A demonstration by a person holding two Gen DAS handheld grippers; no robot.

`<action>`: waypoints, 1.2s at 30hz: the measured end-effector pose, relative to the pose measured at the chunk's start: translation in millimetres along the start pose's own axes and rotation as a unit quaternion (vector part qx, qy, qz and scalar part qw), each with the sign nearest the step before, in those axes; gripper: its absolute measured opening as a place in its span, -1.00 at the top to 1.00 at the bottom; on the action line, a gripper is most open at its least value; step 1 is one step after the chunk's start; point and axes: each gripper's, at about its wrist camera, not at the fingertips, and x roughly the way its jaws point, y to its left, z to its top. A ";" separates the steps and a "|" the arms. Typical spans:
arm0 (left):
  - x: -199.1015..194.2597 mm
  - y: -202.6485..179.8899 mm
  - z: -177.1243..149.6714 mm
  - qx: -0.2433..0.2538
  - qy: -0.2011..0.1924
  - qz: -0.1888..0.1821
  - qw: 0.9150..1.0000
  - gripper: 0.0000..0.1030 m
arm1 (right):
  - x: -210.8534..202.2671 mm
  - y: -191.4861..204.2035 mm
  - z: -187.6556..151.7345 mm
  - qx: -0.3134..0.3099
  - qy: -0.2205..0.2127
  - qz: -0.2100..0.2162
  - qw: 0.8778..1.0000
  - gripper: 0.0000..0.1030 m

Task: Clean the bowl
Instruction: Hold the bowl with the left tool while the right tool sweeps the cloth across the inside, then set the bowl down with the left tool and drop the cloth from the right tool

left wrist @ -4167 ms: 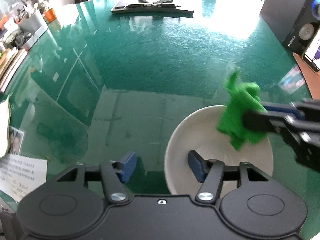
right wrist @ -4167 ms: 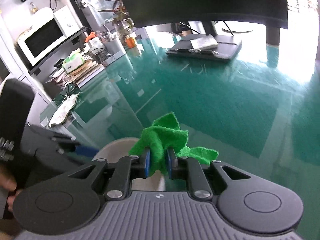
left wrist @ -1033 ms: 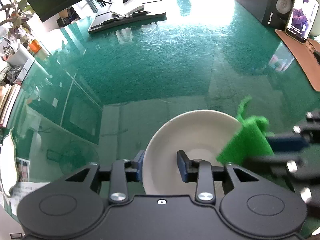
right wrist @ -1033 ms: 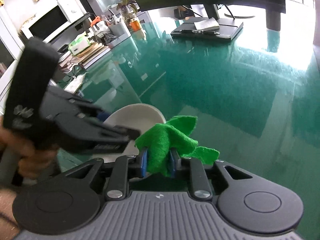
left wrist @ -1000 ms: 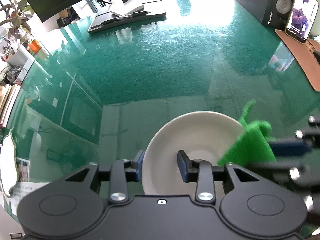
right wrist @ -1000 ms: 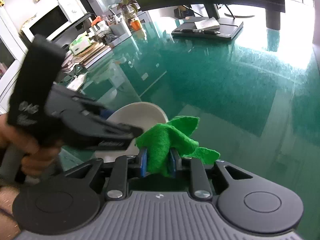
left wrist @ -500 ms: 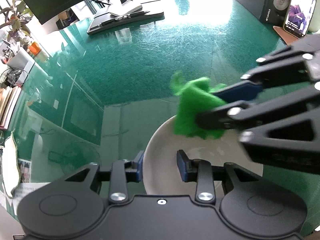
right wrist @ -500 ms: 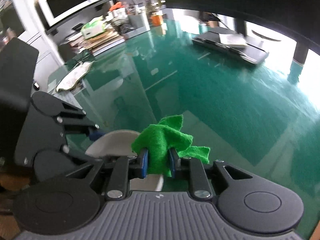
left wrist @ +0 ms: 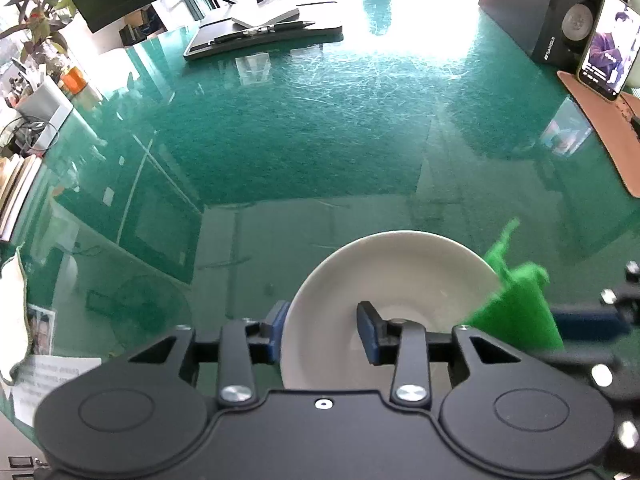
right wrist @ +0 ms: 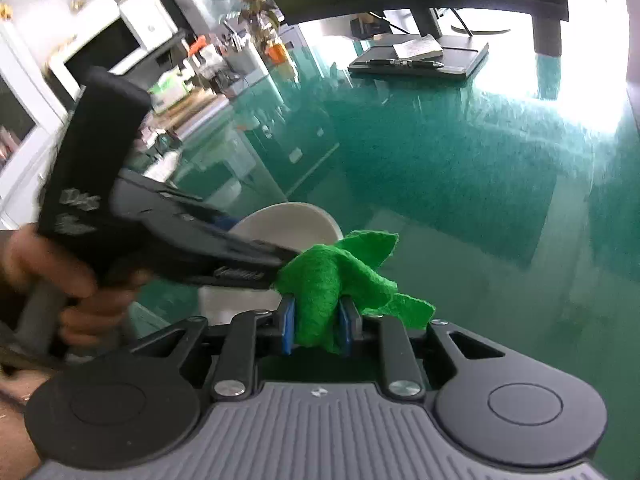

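Apparently left gripper (left wrist: 322,330) straddles bowl (left wrist: 394,276) rim.

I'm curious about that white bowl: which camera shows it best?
The left wrist view: the bowl sits nearly whole, its inside open, the left gripper clamping its rim. In the right wrist view only its rim peeks out behind the green cloth.

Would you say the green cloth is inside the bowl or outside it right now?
Outside: the green cloth, pinched in the right tongs, sits beside the bowl rim.

Left gripper (left wrist: 322,330) straddles something — right gripper (right wrist: 318,322) clamped.
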 end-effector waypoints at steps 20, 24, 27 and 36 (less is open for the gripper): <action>0.2 2.8 -2.1 -0.009 -0.003 -0.001 1.000 0.29 | 44.8 -0.8 40.5 -0.075 0.015 -0.025 0.997 0.68; -2.2 1.6 -2.2 -0.005 -0.006 0.000 1.000 0.16 | 26.6 0.0 14.0 -0.038 0.009 -0.032 0.999 0.50; -3.8 -3.3 -1.6 0.011 -0.007 0.006 1.000 0.20 | 18.2 1.1 2.8 -0.008 0.001 -0.035 0.999 0.48; 2.1 4.6 2.9 -0.002 -0.006 0.022 1.000 0.28 | 42.5 -5.7 38.6 -0.009 -0.033 -0.034 0.999 0.62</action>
